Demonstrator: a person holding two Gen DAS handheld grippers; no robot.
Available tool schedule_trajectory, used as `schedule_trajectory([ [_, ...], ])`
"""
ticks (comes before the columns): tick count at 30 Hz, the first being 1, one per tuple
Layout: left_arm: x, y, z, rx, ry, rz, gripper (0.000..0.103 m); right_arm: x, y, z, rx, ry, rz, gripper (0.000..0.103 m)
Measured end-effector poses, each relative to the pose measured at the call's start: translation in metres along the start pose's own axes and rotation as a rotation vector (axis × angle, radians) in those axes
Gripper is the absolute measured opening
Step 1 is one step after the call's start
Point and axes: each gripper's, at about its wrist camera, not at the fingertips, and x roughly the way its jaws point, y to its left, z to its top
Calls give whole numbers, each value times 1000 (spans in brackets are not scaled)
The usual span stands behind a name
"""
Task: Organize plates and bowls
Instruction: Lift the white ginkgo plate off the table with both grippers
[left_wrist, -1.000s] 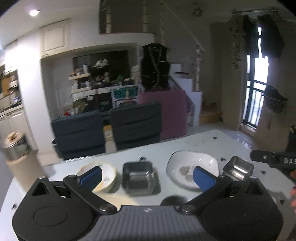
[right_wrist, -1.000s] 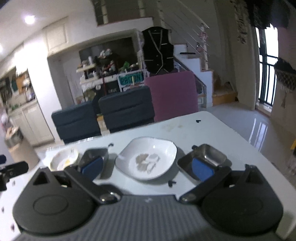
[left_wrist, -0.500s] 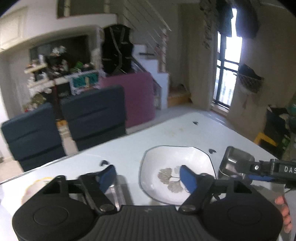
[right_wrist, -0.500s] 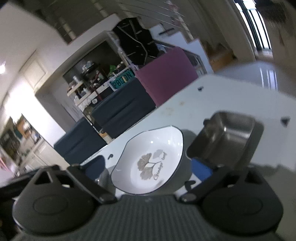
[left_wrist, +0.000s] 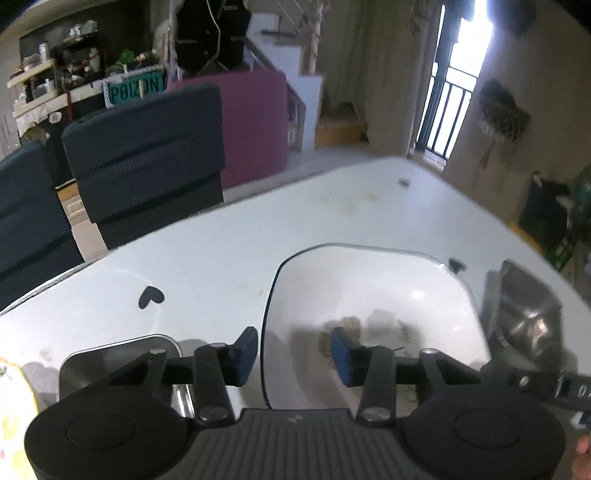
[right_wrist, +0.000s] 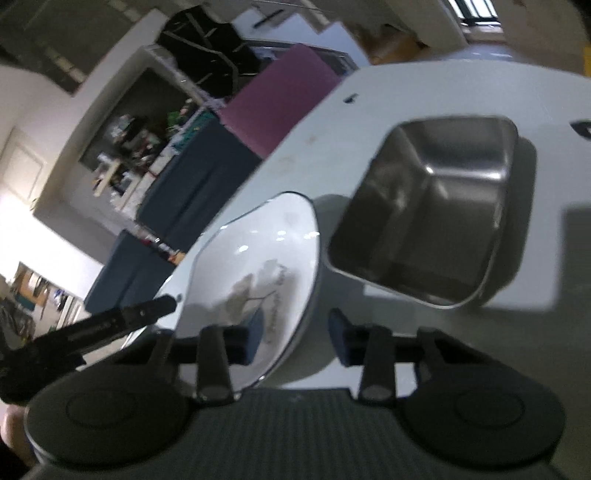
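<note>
Glazed white ceramic, stiff, slick and breakable, the leaf-printed dish (left_wrist: 373, 302) on the worktop (left_wrist: 229, 254) sits with its thin rim between the closing, not yet pinching pads of both left tool (left_wrist: 293, 354) and right tool (right_wrist: 295, 338).

steel tray (left_wrist: 122, 354) half hidden (claw), blurred
</note>
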Motion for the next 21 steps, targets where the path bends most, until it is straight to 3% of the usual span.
schedule_trajectory([
  [5,27,1,6,36,43,27,35,12,-6,7,29,-45,-39,21],
  [8,38,3,10,51,84,35,23,18,-2,9,35,-46,-45,16],
  [21,40,31,16,-93,124,-68,18,34,9,22,-10,-19,-91,11],
])
